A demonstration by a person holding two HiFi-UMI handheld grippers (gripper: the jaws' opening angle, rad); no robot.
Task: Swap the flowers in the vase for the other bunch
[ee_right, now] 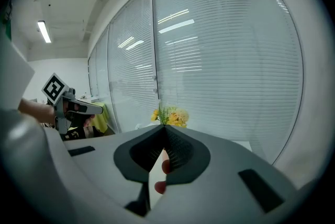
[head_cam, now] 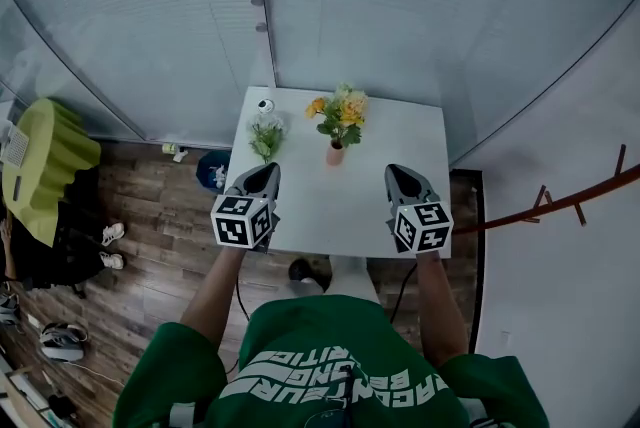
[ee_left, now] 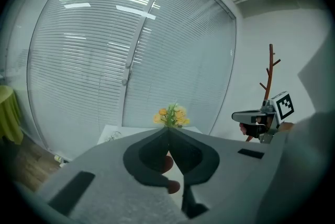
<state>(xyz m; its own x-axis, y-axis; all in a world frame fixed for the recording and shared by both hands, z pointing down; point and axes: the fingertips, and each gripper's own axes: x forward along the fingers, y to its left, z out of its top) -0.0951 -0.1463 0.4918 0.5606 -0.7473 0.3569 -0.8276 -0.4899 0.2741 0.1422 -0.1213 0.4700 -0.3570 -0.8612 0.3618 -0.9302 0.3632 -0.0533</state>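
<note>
A green shirt (head_cam: 330, 356) is closest. Past it, two arms hold the grippers over the near edge of the white tabletop (head_cam: 335, 204). The left gripper (head_cam: 268, 171) is in front of the vase, to its left. The right gripper (head_cam: 395, 172) is in front of the vase, to its right. Both have their fingers pressed together, with nothing in them. The little pinkish vase (head_cam: 335, 154) stands farther back and holds yellow and orange flowers (head_cam: 341, 111). A white and green bunch (head_cam: 266, 134) lies just left of the vase. Window blinds (head_cam: 400, 6) are behind the vase.
</note>
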